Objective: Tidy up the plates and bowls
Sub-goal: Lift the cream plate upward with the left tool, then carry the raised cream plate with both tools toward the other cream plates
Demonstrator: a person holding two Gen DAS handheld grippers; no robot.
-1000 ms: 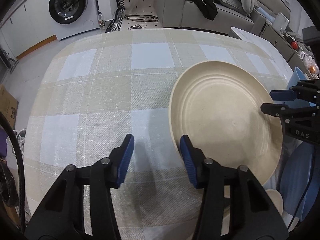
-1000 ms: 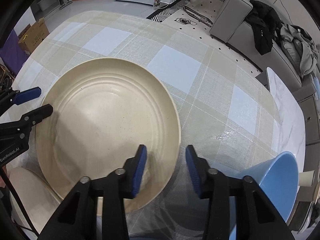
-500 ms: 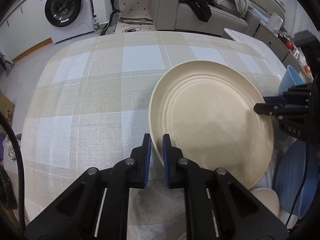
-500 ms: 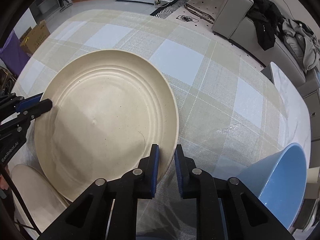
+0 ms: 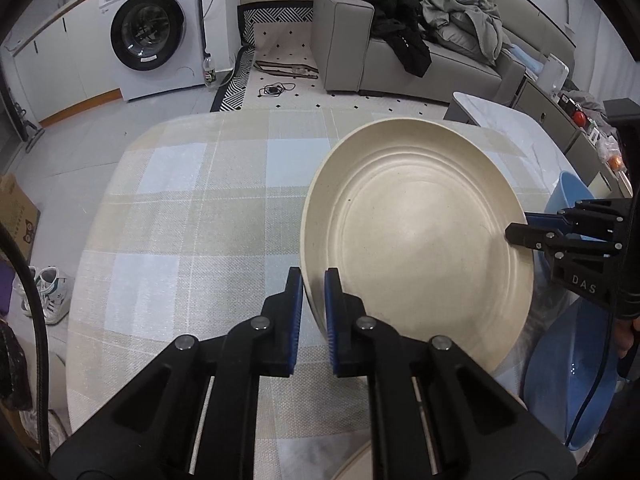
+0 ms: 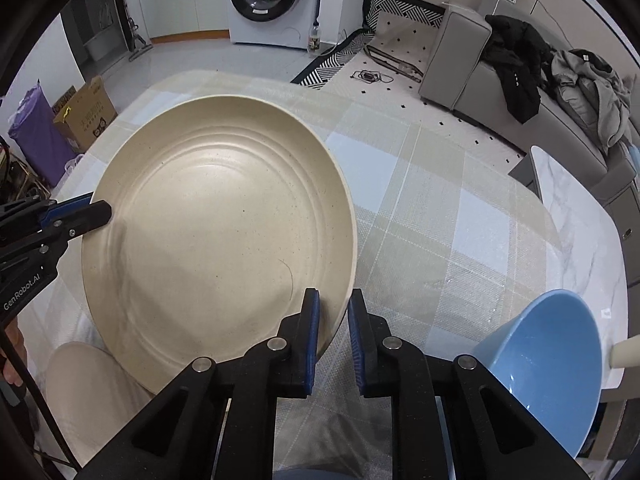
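Observation:
A large cream plate (image 5: 416,236) with ringed grooves hangs above the checked tablecloth (image 5: 192,216), held from both sides. My left gripper (image 5: 314,292) is shut on its near left rim. At the opposite rim my right gripper (image 6: 333,312) is shut on the same plate (image 6: 216,248). Each gripper also shows in the other's view, the right gripper (image 5: 520,226) clamping the far right rim and the left gripper (image 6: 96,208) clamping the far left rim. A blue bowl (image 6: 552,364) stands tilted at the table's right end.
A second cream dish (image 6: 88,376) lies under the plate's near edge. A blue plate (image 5: 568,364) lies at the lower right in the left wrist view, beside the blue bowl (image 5: 572,196). Beyond the table are a washing machine (image 5: 152,32), a grey sofa (image 5: 420,52) and a cardboard box (image 6: 84,112).
Both grippers went from open beside the plate to shut on its opposite rims. The plate has since risen off the tablecloth between them.

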